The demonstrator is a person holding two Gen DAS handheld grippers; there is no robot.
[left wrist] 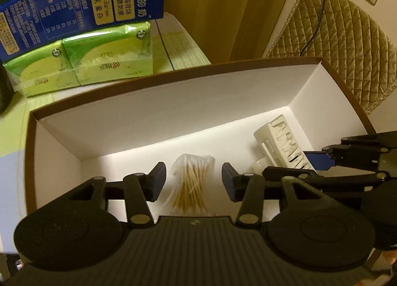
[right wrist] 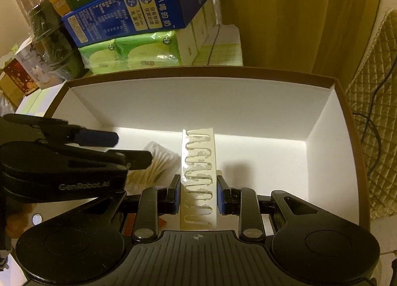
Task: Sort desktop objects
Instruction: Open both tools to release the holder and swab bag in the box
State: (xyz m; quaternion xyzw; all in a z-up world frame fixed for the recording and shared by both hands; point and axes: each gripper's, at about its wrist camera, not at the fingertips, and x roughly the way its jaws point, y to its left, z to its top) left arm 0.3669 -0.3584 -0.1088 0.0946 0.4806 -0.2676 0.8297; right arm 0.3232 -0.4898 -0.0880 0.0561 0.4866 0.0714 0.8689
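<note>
Inside the box point(left wrist: 173, 117), the left gripper point(left wrist: 193, 181) stands spread over the swabs point(left wrist: 191, 186) while the right gripper point(right wrist: 198, 194) pinches the rack point(right wrist: 198, 174).

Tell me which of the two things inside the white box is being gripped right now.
The white slotted rack, clamped between the right gripper fingers. The bag of cotton swabs lies loose on the box floor between the open left gripper fingers.
</note>
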